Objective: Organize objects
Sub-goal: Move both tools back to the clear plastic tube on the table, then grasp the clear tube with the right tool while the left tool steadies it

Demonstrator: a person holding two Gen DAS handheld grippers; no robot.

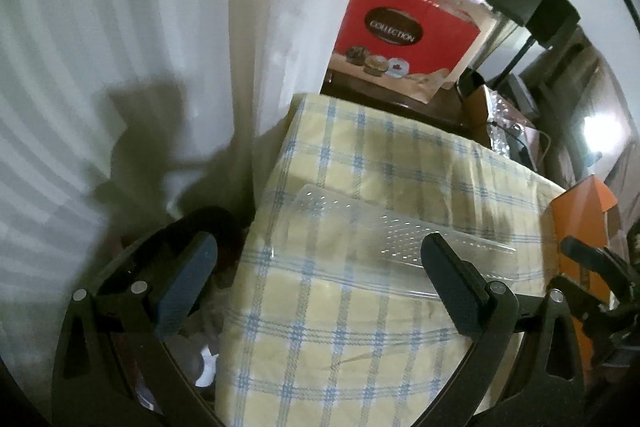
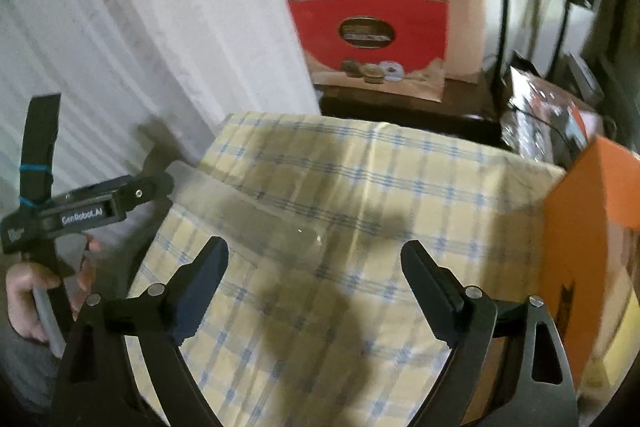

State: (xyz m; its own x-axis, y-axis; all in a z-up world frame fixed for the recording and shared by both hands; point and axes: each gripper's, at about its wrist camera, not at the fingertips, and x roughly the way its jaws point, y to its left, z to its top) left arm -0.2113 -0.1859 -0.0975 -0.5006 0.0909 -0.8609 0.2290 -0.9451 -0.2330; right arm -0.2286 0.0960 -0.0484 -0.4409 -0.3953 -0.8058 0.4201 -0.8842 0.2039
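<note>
Checked tablecloth bears a clear, dimpled plastic lid.

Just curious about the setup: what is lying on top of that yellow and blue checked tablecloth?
A clear, dimpled plastic tray lies flat on the yellow and blue checked tablecloth. An orange cardboard box stands at its right edge. What the cloth covers underneath cannot be seen.

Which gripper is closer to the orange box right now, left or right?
Right. The right gripper hangs open over the checked cloth with the orange box just beside its right finger. The left gripper is open over the cloth's far left edge.
</note>
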